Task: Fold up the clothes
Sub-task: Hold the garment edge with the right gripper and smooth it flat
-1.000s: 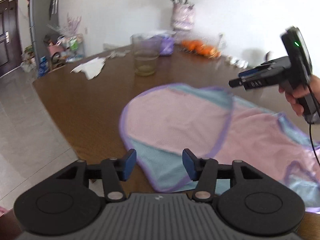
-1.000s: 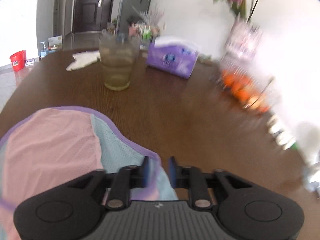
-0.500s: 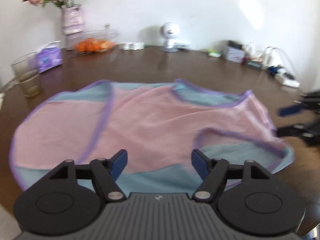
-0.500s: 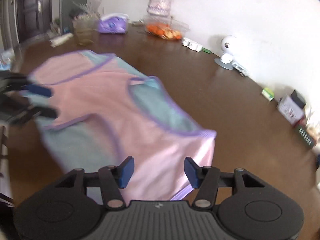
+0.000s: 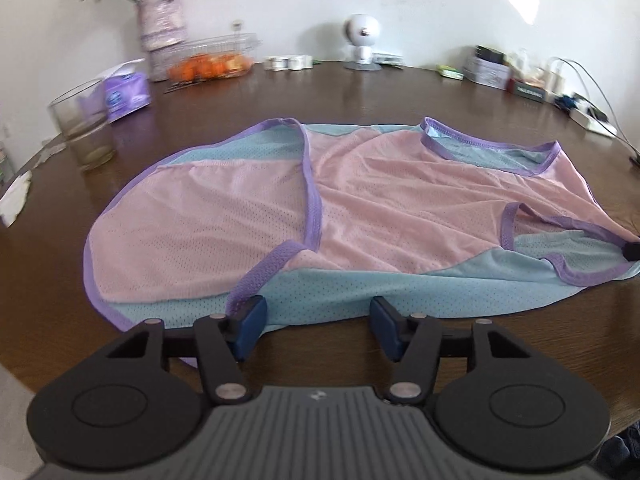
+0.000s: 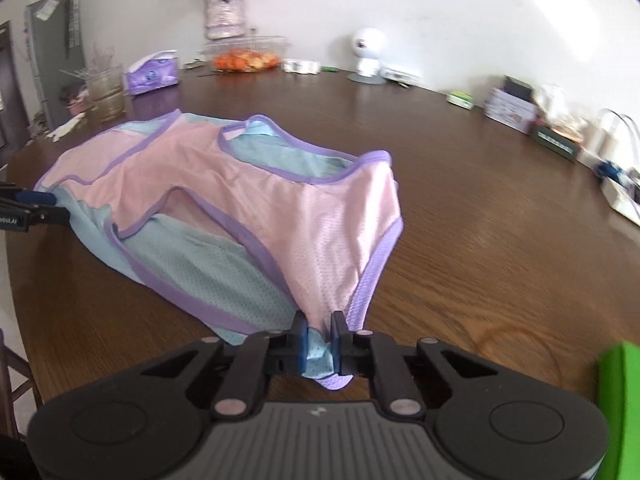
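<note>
A pink and light-blue mesh sleeveless top (image 5: 360, 208) with purple trim lies spread on the brown table (image 5: 360, 92). My left gripper (image 5: 318, 326) sits at the top's near blue edge. Its jaws are closing, the hem lies between them, and the pads stand apart from the cloth. The left fingers (image 6: 36, 198) also show at the garment's far-left side in the right wrist view. My right gripper (image 6: 320, 344) is closing and pinches a bunched strap end of the top (image 6: 280, 216) between its blue pads. The right gripper's tip (image 5: 633, 250) shows at the top's right corner.
A drinking glass (image 5: 82, 128), a purple tissue pack (image 5: 126, 92), a flower vase (image 5: 162, 26) and a basket of oranges (image 5: 212, 62) stand at the back left. A white camera (image 5: 362, 40), boxes and a power strip (image 6: 622, 196) line the back right. A green object (image 6: 620, 400) is near right.
Both views swung round to face the whole top. The right gripper travelled to the strap end and closed on it. The left gripper dropped to the near hem and its jaws narrowed.
</note>
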`<move>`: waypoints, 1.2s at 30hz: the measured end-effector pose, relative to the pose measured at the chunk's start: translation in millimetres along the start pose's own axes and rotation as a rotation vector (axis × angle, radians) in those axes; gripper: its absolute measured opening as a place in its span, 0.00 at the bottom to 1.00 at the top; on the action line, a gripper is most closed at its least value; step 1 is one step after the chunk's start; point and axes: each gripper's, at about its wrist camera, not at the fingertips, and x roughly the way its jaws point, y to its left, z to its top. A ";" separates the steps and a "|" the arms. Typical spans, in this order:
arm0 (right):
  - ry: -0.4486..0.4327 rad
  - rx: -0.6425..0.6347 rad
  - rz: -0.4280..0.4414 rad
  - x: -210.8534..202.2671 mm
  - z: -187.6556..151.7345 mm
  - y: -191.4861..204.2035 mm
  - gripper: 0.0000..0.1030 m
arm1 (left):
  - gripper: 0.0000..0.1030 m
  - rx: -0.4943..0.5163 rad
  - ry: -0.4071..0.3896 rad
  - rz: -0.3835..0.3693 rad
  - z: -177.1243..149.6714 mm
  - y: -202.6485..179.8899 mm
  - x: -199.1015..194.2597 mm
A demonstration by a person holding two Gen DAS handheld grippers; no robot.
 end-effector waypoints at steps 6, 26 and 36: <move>0.030 0.120 -0.130 -31.8 -43.2 -34.0 0.10 | 0.56 0.161 0.010 -0.153 5.9 -47.8 4.6; -0.070 -0.249 0.181 68.8 162.0 47.9 0.47 | 0.16 -0.026 0.077 -0.348 14.2 4.3 12.9; 0.079 -0.313 0.161 189.8 213.1 110.6 0.02 | 0.02 -0.043 0.073 -0.401 13.0 16.0 1.9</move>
